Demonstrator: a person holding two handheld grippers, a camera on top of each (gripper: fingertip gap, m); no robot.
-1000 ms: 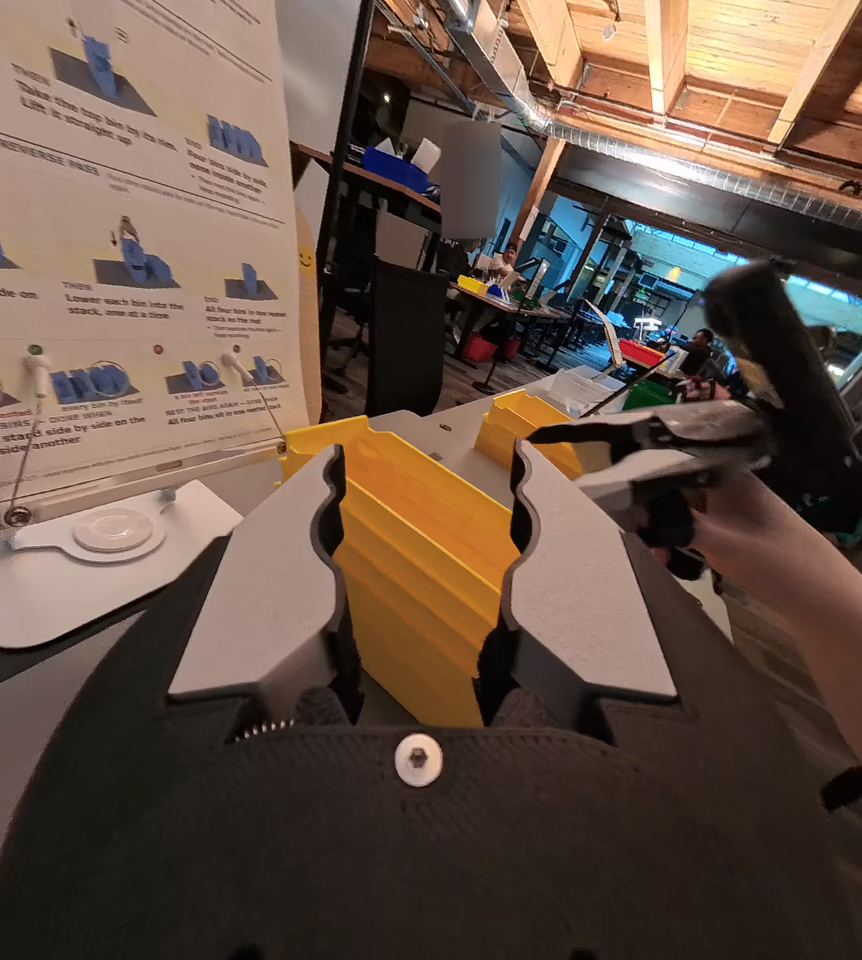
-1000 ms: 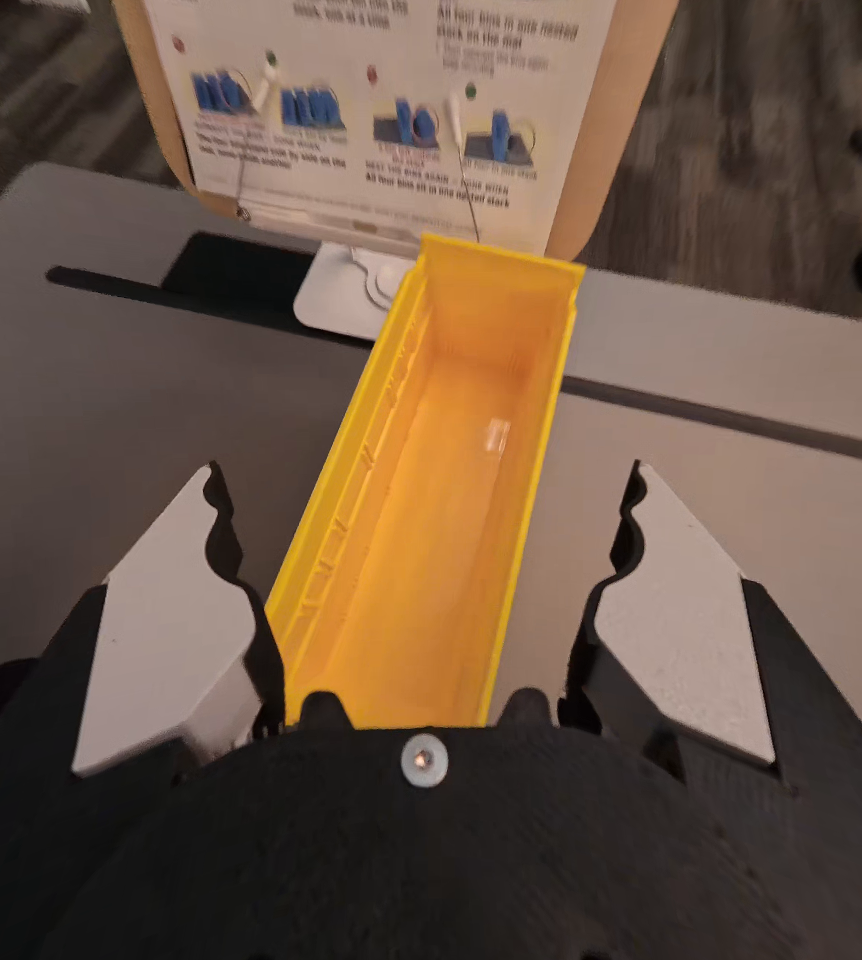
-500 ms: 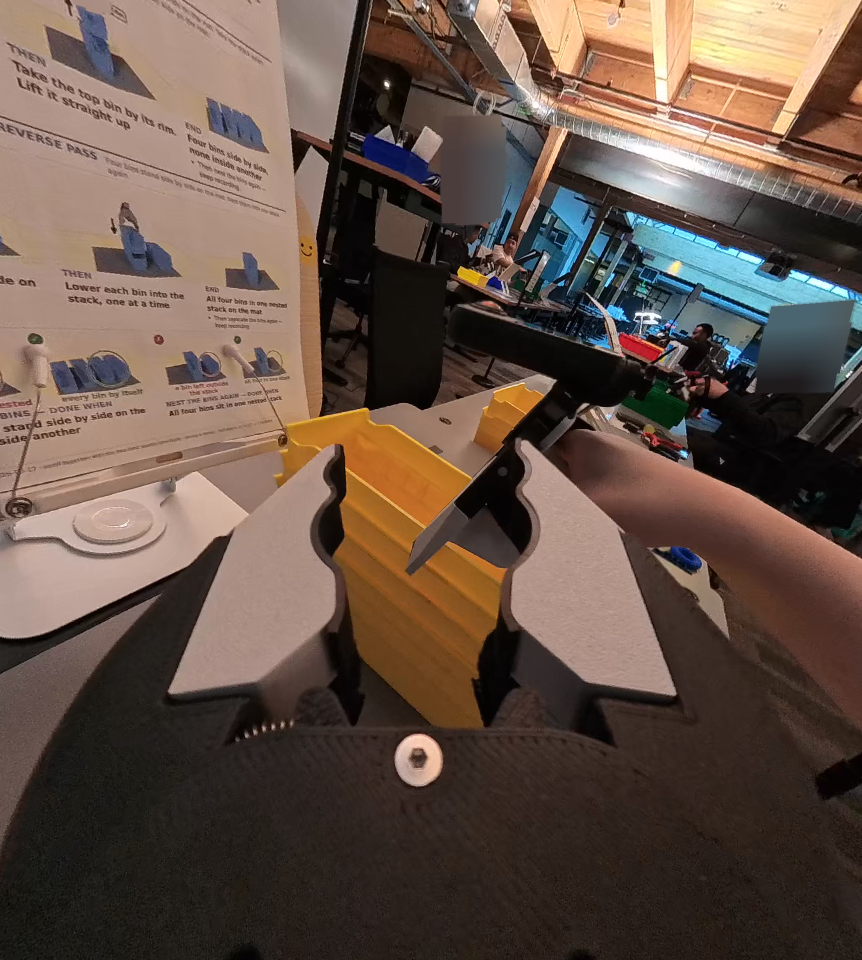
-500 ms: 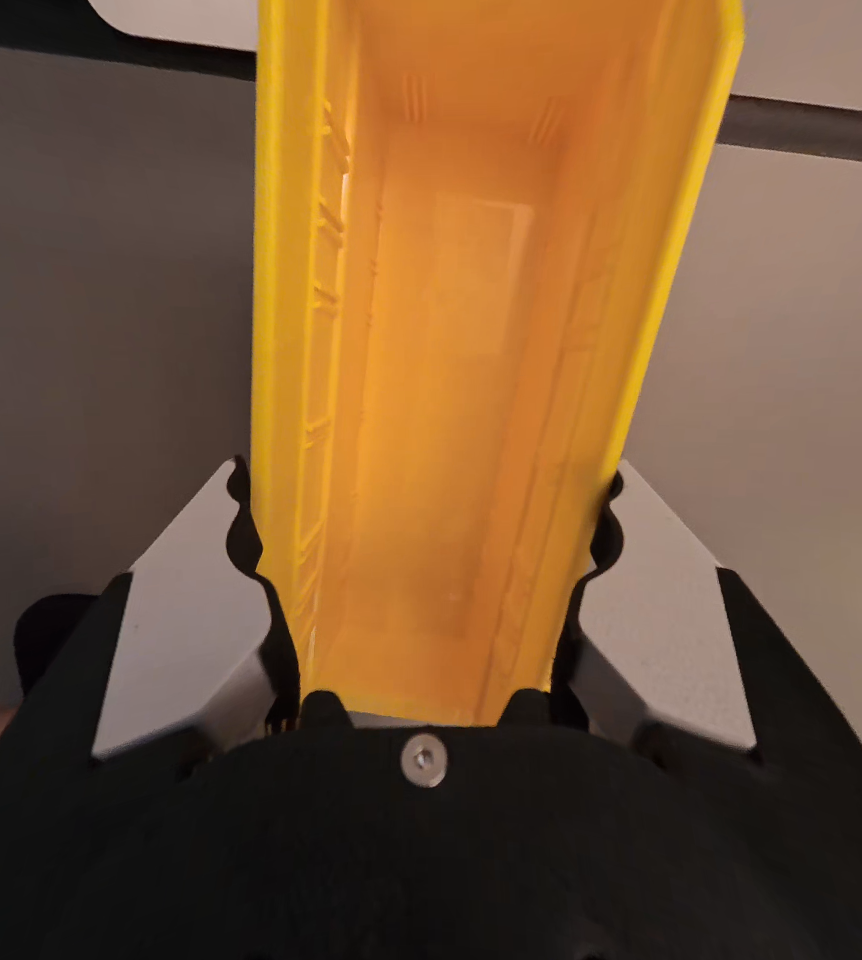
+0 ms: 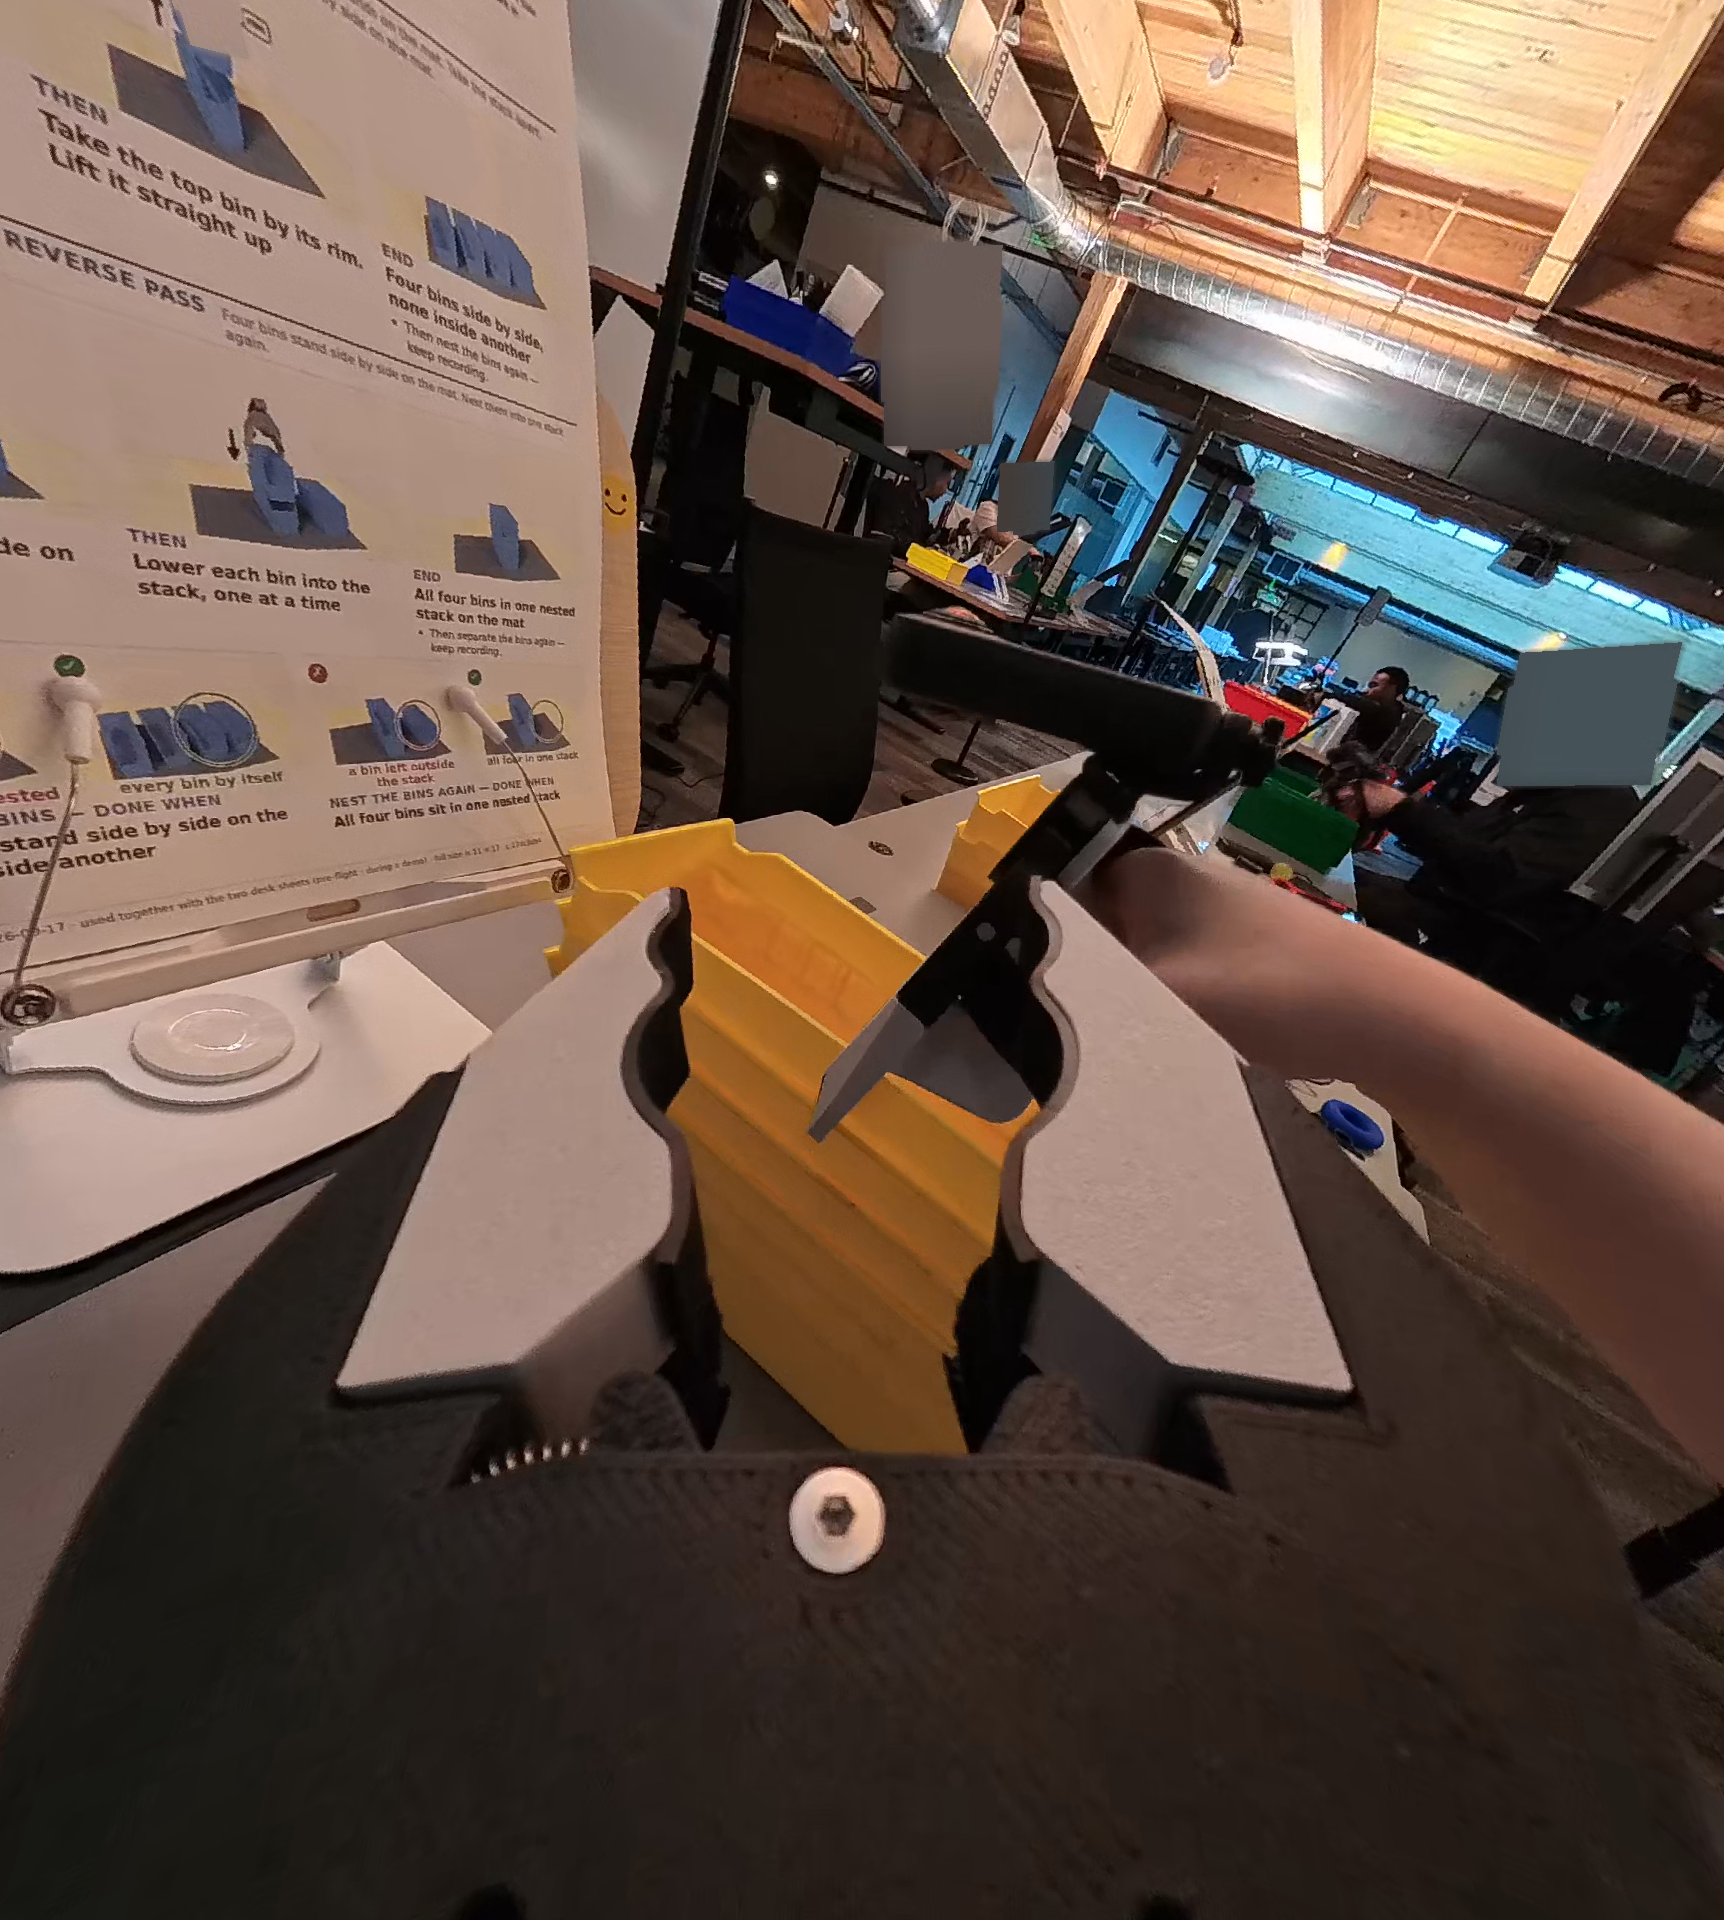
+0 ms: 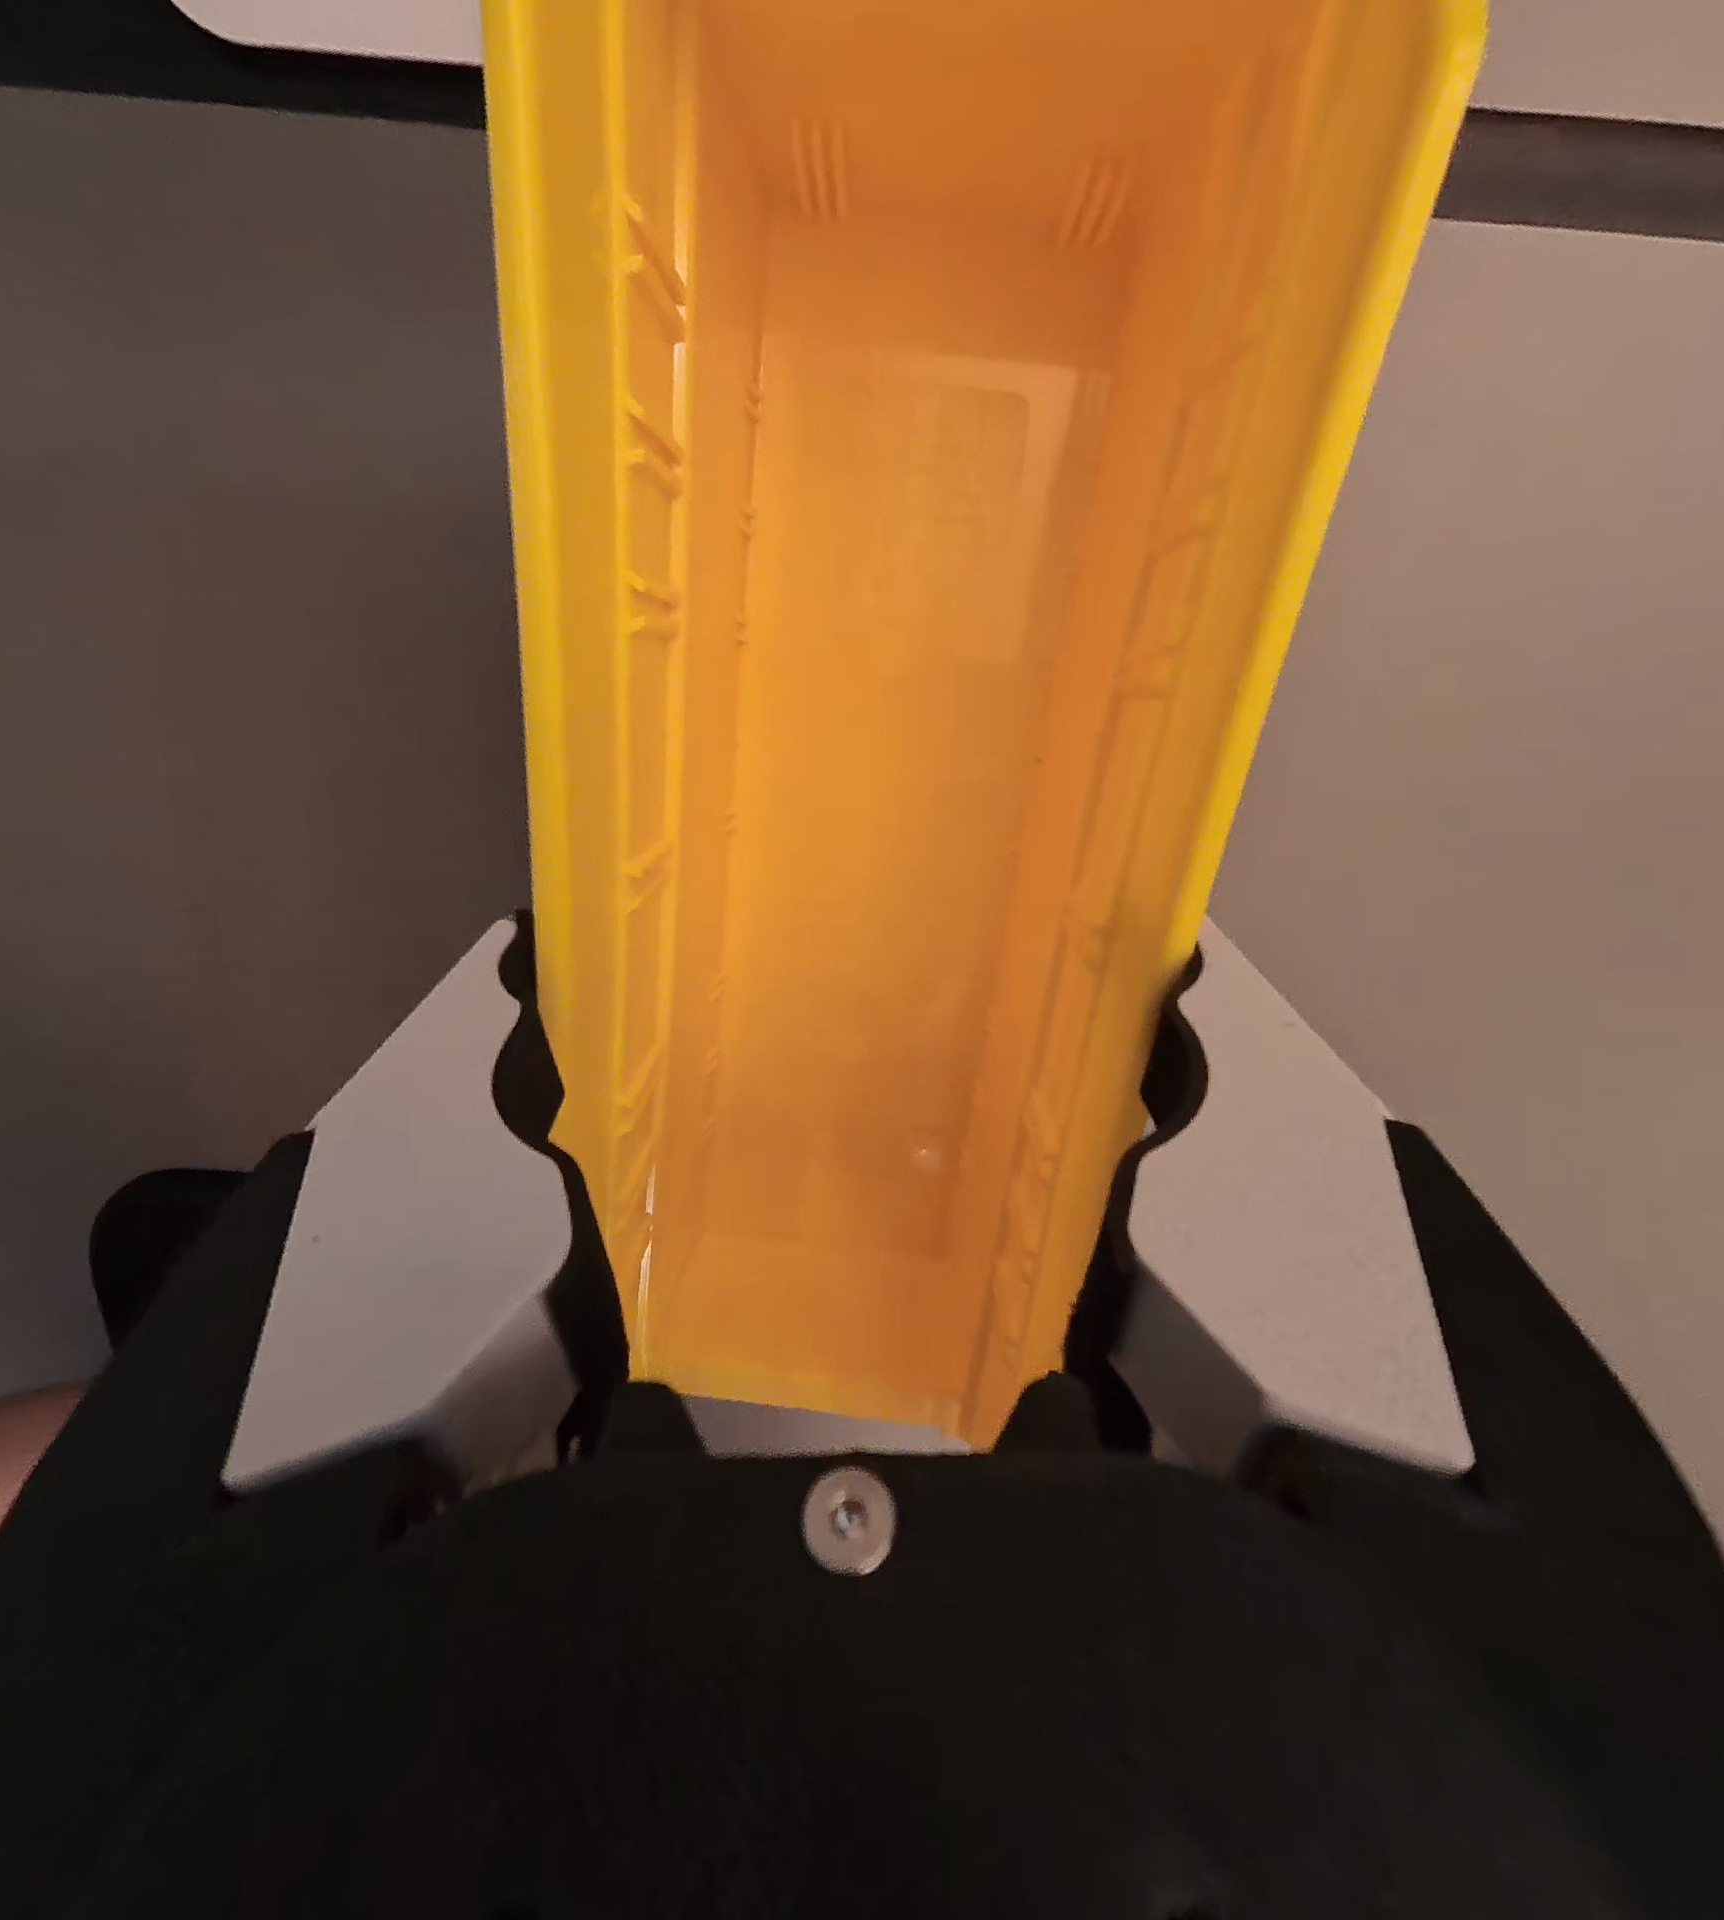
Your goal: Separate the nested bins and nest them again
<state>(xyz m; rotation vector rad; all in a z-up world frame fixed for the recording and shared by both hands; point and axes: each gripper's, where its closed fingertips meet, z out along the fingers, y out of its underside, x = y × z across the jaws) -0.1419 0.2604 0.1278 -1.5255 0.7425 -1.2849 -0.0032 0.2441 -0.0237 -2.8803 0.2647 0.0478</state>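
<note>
A stack of nested yellow bins [image 5: 837, 1226] stands on the grey table [image 6: 162, 520]. My left gripper [image 5: 858, 904] is shut on the stack low down, a pad on each side wall. My right gripper [image 6: 856, 930] comes down from above onto the top yellow bin [image 6: 920, 727] and looks into its hollow. Its two pads press on the bin's long outer walls near the near end. In the left wrist view one of its grey fingers [image 5: 879, 1060] lies against the stack's top rim. A forearm [image 5: 1460, 1091] reaches in from the right.
An instruction board [image 5: 214, 468] stands on a white base [image 5: 162, 1122] just behind the stack at the left. Another yellow bin [image 5: 993, 842] sits farther back on the table. Workbenches, people and coloured bins fill the room beyond.
My right gripper dropped from above the table down over the top bin, and its jaws narrowed until the pads met the bin's walls. My left gripper kept its hold on the stack.
</note>
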